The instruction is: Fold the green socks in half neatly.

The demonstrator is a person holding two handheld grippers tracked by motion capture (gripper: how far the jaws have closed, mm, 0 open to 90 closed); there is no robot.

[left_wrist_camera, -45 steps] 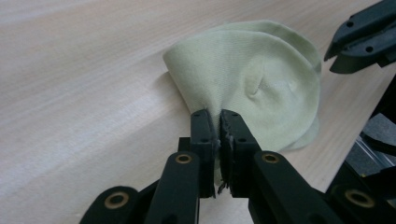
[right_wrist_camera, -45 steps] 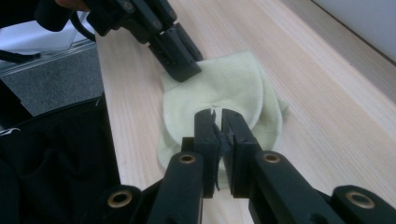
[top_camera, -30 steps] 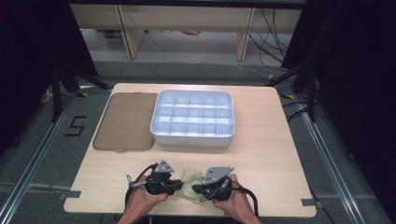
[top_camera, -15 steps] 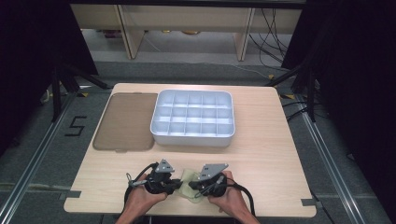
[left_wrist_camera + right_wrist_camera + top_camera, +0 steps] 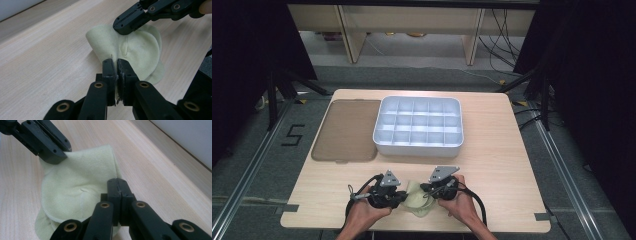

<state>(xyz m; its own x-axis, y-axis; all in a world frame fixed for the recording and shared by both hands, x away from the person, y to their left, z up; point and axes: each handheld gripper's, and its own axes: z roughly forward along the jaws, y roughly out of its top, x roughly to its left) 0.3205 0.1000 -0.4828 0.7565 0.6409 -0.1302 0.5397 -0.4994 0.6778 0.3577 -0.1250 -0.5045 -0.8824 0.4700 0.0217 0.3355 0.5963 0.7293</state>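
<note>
Pale cloth at the bench's 6 o'clock edge — left gripper clamped on its 9 o'clock side, right gripper clamped at 3 o'clock.

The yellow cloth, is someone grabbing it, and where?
Yes. Both claws pinch the pale yellow soft cloth by its edges: left claw at one side, right claw at the opposite side.

The table is pale wood-grain, smooth with a faint sheen. The pale yellow cloth at its near edge looks soft, matt and finely knit, and the gripper jaws on it are matt black plastic with brass-coloured pins. The far tray is smooth grey plastic; the brown mat to its left is dull.
</note>
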